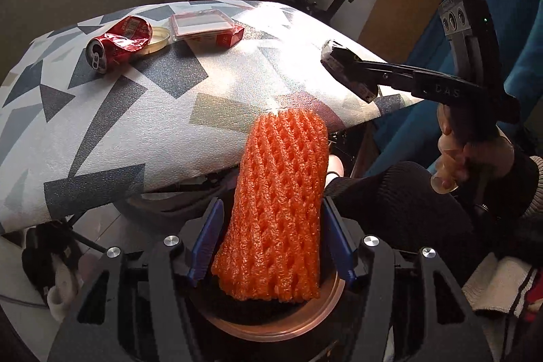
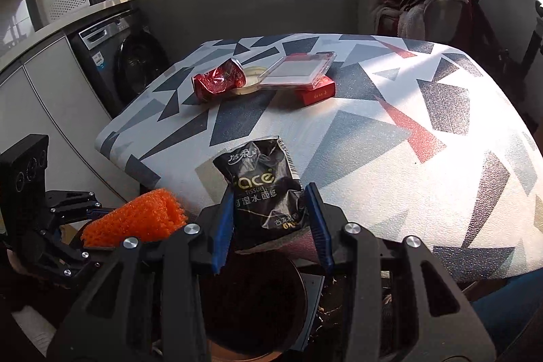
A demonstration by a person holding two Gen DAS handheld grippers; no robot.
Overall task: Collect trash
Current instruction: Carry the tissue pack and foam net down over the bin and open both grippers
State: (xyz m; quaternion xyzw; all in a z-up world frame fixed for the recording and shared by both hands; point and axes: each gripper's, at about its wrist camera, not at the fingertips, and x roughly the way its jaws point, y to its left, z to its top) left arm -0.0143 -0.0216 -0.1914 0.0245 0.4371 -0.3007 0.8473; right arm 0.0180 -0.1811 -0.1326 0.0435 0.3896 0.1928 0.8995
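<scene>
Left hand-held gripper (image 1: 271,246): the blue-padded jaws are seen spread apart, with an orange foam mesh fruit sleeve (image 1: 278,209) standing between them. Whether the pads touch the sleeve cannot be told; a narrow gap appears on the left side. The sleeve's lower end is positioned over the dark opening of a round copper-rimmed bin (image 1: 271,328), just below the counter edge.

Right hand-held gripper (image 2: 271,226): the blue pads are clamped on the lower part of a crumpled black plastic tissue packet (image 2: 261,182) printed with gold lettering. The packet is held above the same round bin (image 2: 254,304), at the near edge of the counter (image 2: 407,131), which is covered in a white cloth with grey, dark blue and red triangles. In the left wrist view, the right hand-held gripper is shown gripped by a person's hand (image 1: 465,155) in a dark sleeve.

Farther back on the counter, a crushed red drinks can (image 1: 118,43) lies on its side, touching a shallow round yellowish lid (image 1: 157,41). Beside these, a clear plastic clamshell tray (image 1: 203,24) rests on a flat red cardboard box (image 1: 224,38).
</scene>
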